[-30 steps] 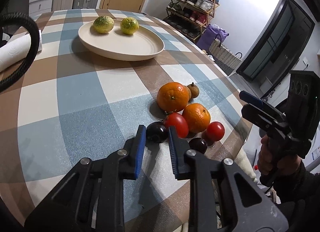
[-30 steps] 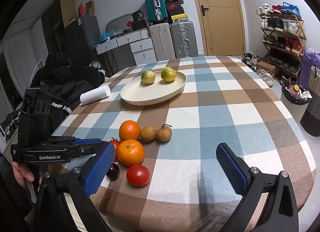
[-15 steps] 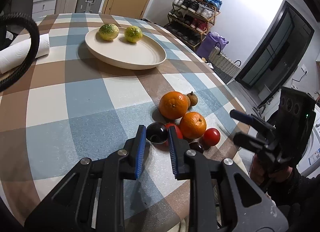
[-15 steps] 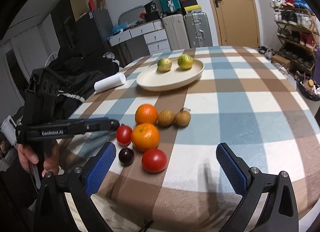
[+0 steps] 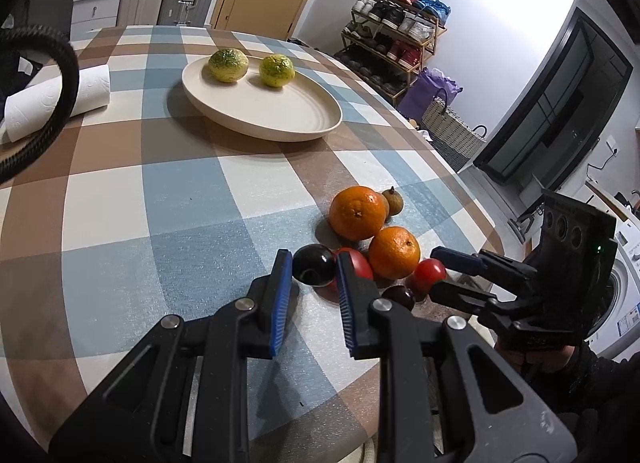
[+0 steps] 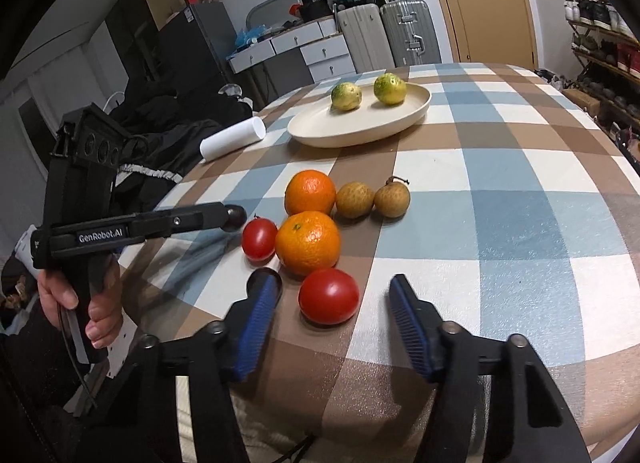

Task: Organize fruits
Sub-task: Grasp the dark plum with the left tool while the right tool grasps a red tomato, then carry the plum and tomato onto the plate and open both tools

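Checked table (image 5: 160,191) bearing a cream plate (image 5: 304,119) and a cluster of loose fruit; positions are given relative to the plate. Two yellow-green citrus fruits (image 5: 228,65) lie on the plate's far part. The cluster sits well apart from the plate, toward the near table edge: two oranges (image 6: 310,192) touching each other, two brown longans (image 6: 354,199) just beside the farther orange, a small tomato (image 6: 259,238), and a larger tomato (image 6: 329,296) nearest the edge. Left claw (image 5: 310,275): narrowly parted, its blue pads on either side of a dark plum (image 5: 314,270), which is held at the fingertips; in the right wrist view the plum appears raised off the cloth at the claw's tip. Right claw (image 6: 334,303): wide open, holding nothing, its pads flanking the larger tomato without touching it. A second dark plum (image 5: 398,297) lies at the near end of the cluster, partly hidden. A paper roll (image 6: 232,139) lies beside the plate, on its left.
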A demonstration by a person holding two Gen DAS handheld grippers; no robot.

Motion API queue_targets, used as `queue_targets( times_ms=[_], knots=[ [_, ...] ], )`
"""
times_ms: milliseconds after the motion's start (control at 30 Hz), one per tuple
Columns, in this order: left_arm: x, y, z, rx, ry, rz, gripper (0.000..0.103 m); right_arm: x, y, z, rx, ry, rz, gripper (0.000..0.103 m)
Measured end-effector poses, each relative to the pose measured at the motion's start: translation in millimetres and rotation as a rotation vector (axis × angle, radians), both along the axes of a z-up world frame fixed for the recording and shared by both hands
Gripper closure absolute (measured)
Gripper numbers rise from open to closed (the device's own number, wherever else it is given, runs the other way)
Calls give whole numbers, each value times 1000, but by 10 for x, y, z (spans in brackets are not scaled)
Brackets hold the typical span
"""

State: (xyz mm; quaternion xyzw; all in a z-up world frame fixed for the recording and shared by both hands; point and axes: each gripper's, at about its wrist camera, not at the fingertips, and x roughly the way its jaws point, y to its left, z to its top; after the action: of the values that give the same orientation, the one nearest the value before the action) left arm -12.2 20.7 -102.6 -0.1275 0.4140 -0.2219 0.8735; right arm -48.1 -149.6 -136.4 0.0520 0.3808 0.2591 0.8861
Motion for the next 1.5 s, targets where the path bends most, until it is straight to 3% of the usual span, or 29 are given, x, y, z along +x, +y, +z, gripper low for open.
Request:
queue_targets(
  times_ms=[167, 500, 733, 1200, 1500],
  knots=[
    [3, 38, 10, -7, -2, 17, 83, 3, -4, -9, 6, 8, 4, 71],
    [41, 151, 200, -28, -63, 93, 83, -27, -73, 148, 22, -68, -15, 71],
    [274, 183, 442, -27, -124, 120, 83, 216, -199, 422, 66, -125, -39, 71],
    [1319, 329, 657, -32, -138, 176, 83, 1310, -52, 1037, 74, -178, -4, 71],
    [1942, 414, 448, -39, -89, 201, 83, 2190, 313, 1127, 52, -125, 41, 71]
  ],
)
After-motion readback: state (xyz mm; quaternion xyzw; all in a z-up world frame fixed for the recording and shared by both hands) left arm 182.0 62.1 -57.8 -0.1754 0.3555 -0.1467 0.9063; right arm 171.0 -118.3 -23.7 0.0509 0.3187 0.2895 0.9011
